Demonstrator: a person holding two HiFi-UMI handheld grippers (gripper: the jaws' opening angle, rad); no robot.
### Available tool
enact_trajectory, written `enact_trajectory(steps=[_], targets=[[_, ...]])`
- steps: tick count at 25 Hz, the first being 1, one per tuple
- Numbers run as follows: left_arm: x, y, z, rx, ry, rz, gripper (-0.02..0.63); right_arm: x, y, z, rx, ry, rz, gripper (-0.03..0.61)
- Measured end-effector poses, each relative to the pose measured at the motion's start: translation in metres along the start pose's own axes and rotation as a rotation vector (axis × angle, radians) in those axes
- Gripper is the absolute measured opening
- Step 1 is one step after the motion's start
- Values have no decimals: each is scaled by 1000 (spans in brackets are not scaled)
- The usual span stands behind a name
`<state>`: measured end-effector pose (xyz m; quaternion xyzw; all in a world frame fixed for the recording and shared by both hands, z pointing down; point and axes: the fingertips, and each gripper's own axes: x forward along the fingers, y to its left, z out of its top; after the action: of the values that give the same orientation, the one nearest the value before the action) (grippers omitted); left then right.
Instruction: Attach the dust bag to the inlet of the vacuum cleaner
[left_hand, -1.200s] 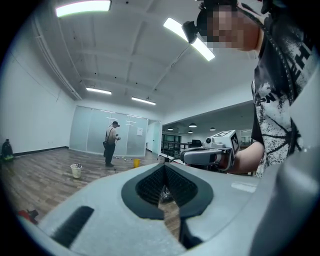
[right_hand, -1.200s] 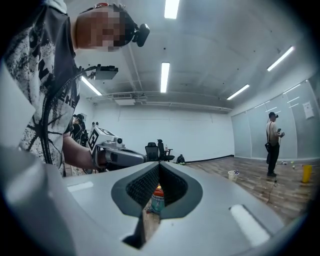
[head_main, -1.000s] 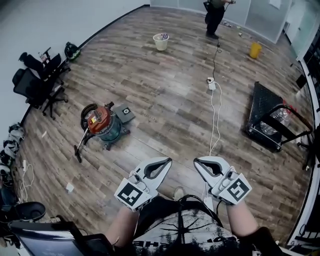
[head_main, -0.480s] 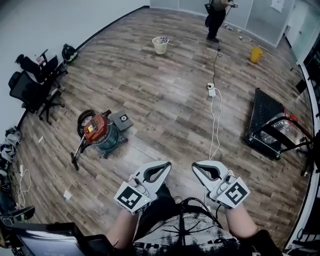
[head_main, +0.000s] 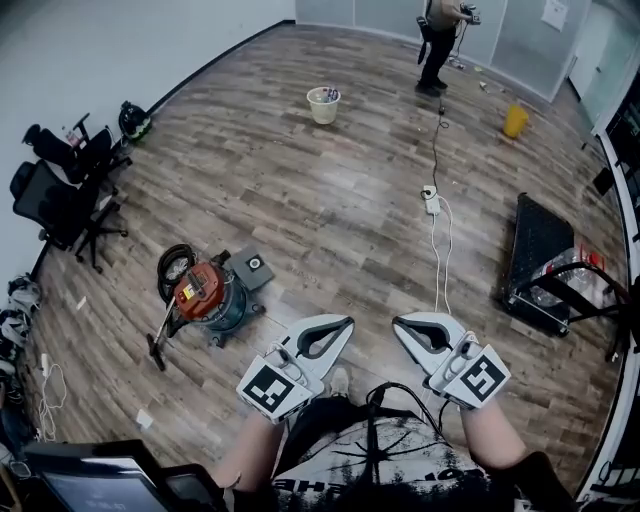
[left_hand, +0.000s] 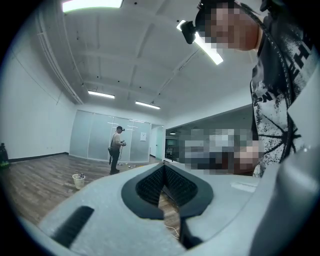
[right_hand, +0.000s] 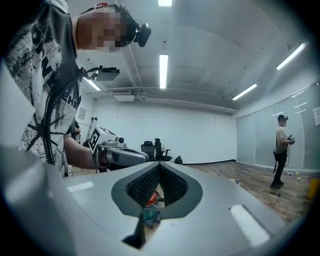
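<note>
The vacuum cleaner (head_main: 205, 297), a teal drum with a red top, stands on the wood floor at the left of the head view, its black hose (head_main: 178, 266) coiled behind it. A flat grey dust bag (head_main: 250, 268) with a round hole lies on the floor against its right side. My left gripper (head_main: 346, 322) and right gripper (head_main: 397, 322) are held level in front of me, well short of both, shut and empty. In the right gripper view, the vacuum cleaner (right_hand: 149, 206) shows below the shut jaws. The left gripper (left_hand: 164, 169) points towards the glass wall.
Office chairs (head_main: 55, 190) line the left wall. A waste bin (head_main: 322, 105), a yellow bucket (head_main: 515, 121) and a person (head_main: 440, 40) are at the far end. A white power strip and cable (head_main: 433, 203) run along the floor. A black cart (head_main: 548, 268) stands at right.
I have moved across the floor: the vacuum cleaner and dust bag now lie lower in the head view, nearer to me. Both grippers keep their pose and stay shut.
</note>
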<state>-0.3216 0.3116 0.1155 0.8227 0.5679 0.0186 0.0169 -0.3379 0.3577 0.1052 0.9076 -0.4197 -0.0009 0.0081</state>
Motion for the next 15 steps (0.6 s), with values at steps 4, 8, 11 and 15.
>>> enact_trajectory(steps=[4, 8, 11, 15], targets=[[2, 43, -3, -32, 9, -2, -2, 36, -24, 8, -47, -38, -23, 3], [8, 74, 2, -20, -1, -7, -2, 58, -42, 14, -58, -23, -42, 3], [7, 85, 4, -23, 3, -3, -2, 67, -47, 10, -61, -18, -42, 3], [10, 95, -5, -34, 29, 0, -2, 72, -56, 1, -23, -11, -46, 3]])
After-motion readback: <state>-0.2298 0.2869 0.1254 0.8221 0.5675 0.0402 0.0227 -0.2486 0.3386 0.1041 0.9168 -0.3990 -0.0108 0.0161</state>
